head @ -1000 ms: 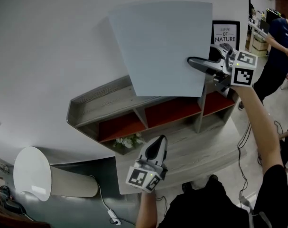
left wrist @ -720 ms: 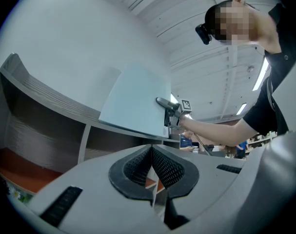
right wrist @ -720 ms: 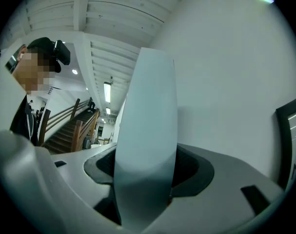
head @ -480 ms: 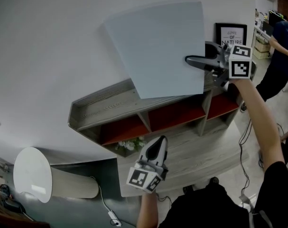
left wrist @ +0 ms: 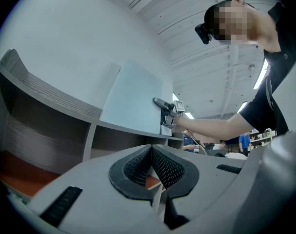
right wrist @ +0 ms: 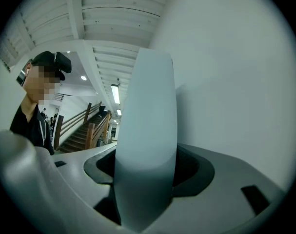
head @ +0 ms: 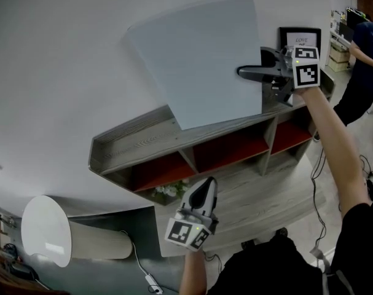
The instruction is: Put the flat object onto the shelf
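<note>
A pale blue flat board point(head: 198, 60) stands upright against the white wall, its lower edge at the top of the grey wooden shelf point(head: 143, 141). My right gripper point(head: 241, 72) is shut on the board's right edge and points left. In the right gripper view the board point(right wrist: 148, 145) fills the gap between the jaws of the right gripper point(right wrist: 148, 179). My left gripper point(head: 204, 186) hangs lower, in front of the shelf's cubbies, shut with nothing in it. The left gripper view looks past its closed left gripper point(left wrist: 151, 150) at the board point(left wrist: 133, 99) above the shelf point(left wrist: 50, 101).
A framed picture point(head: 300, 37) stands on the shelf top just right of the board. A small plant point(head: 168, 189) sits in a red-backed cubby. A white round-ended object point(head: 45, 229) lies at lower left. A person point(head: 364, 60) stands at far right.
My right gripper has carried the board a little left and up along the wall, over the shelf top. The left gripper has hardly moved.
</note>
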Demonstrator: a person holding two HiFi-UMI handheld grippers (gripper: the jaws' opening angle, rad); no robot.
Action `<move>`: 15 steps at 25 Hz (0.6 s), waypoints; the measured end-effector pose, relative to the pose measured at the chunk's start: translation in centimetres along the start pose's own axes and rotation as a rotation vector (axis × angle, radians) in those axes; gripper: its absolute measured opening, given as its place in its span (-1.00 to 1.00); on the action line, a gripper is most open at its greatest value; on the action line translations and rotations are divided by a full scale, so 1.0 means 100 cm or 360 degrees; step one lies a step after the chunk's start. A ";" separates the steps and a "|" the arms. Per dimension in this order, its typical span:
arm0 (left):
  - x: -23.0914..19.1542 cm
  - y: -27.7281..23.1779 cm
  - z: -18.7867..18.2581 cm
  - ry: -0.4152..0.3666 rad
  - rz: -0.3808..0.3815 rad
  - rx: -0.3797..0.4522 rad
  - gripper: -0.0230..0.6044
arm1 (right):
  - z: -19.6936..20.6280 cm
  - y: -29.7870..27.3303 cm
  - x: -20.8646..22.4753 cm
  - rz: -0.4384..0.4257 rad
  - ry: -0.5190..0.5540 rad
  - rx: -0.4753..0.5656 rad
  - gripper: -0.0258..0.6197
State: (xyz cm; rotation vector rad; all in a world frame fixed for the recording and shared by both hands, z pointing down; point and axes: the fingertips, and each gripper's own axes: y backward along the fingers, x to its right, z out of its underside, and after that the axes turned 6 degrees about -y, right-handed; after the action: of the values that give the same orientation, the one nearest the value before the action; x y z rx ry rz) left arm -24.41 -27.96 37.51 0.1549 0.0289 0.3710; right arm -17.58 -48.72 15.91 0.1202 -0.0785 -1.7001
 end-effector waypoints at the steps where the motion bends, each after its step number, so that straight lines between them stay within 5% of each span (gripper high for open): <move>1: 0.000 0.000 0.000 -0.0001 -0.0001 0.0000 -0.88 | 0.000 0.000 -0.001 -0.0015 0.0000 0.0003 -0.02; 15: 0.002 -0.005 0.001 0.0010 0.0010 -0.0004 -0.88 | -0.001 -0.006 -0.007 -0.0061 0.0030 -0.0014 -0.02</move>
State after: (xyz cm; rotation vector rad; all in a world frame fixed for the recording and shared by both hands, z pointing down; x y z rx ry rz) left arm -23.99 -28.38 37.52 0.1514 0.0341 0.3776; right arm -18.04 -47.99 15.81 0.1319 -0.0546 -1.7369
